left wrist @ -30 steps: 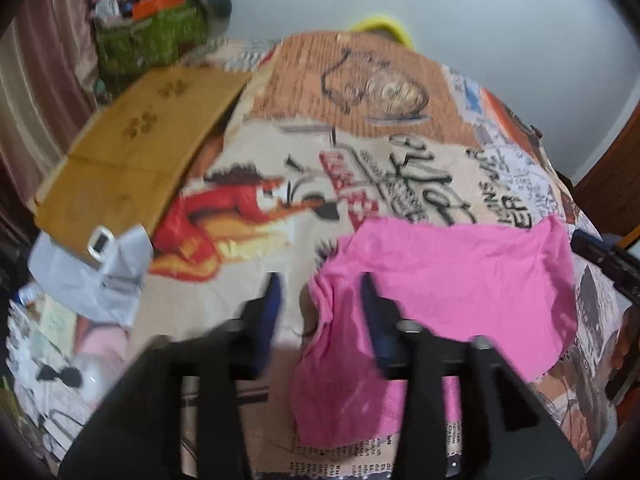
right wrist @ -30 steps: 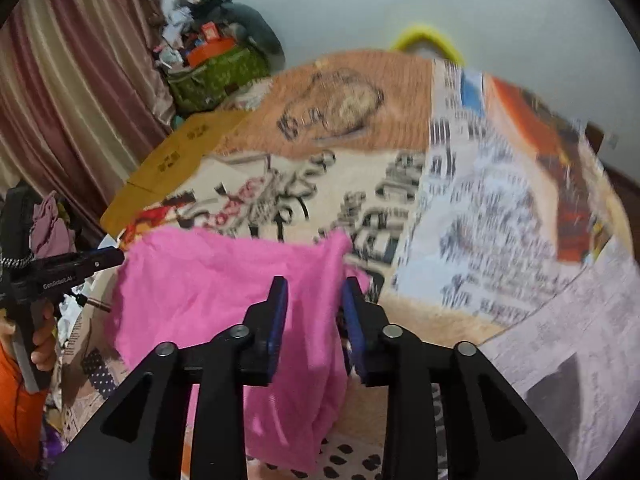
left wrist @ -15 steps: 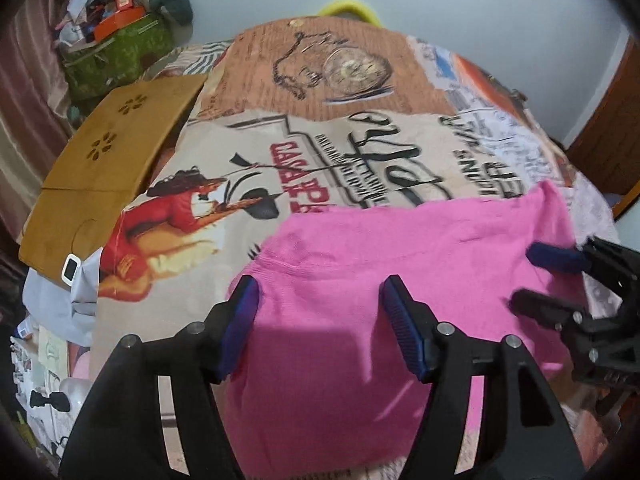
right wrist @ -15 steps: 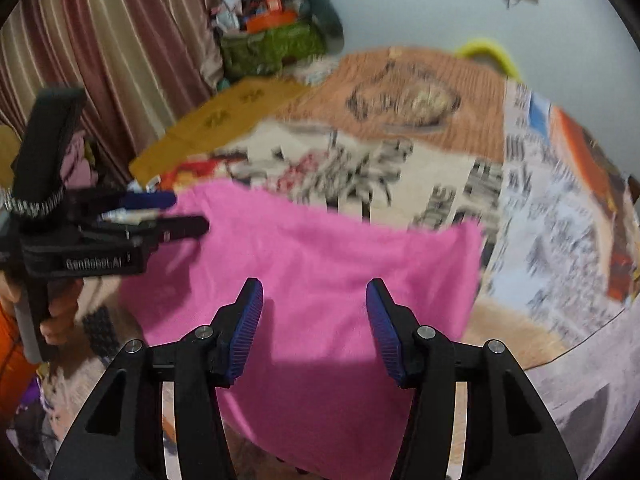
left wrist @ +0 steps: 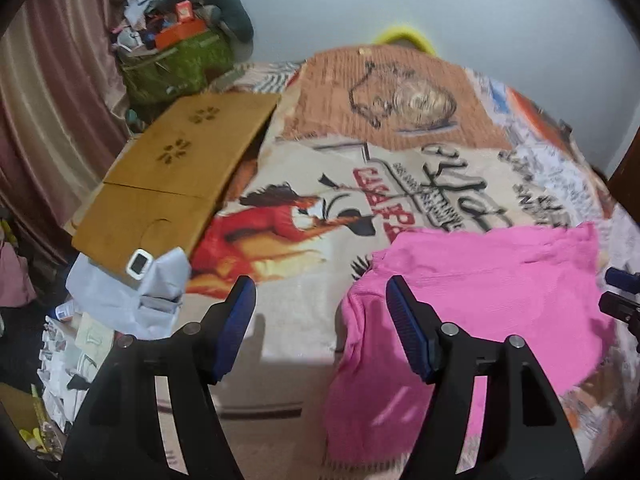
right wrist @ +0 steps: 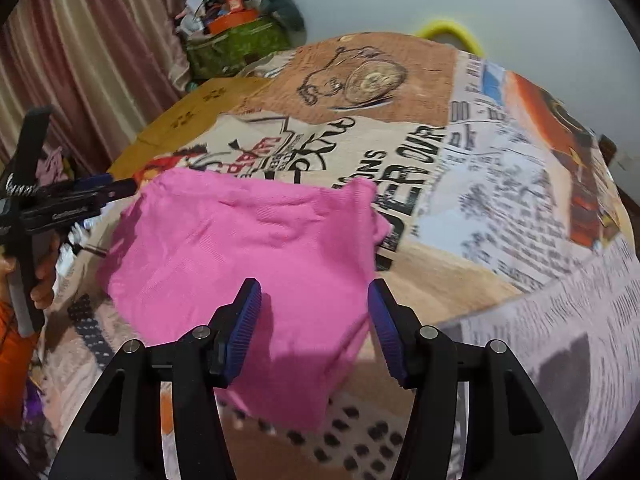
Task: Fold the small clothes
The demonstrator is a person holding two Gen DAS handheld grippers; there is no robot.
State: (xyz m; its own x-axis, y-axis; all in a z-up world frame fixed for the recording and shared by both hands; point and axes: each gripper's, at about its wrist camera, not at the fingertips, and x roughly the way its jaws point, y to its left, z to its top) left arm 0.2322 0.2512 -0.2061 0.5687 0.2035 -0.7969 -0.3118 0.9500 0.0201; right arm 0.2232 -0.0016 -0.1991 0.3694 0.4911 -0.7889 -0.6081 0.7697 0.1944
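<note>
Pink garment [left wrist: 480, 300] on printed bedspread [left wrist: 312, 312]

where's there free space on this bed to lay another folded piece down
Free: the printed bedspread between the wooden board and the pink garment, the stretch beyond the garment toward the wall, and the newsprint area on its right. Crowded: the left edge, with the board, a grey cloth and papers, and the far left corner's green bag.

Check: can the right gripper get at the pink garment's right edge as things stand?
Probably yes. The right gripper is open just over the pink garment, nothing lies between them, and the left gripper sits off at the far side.
</note>
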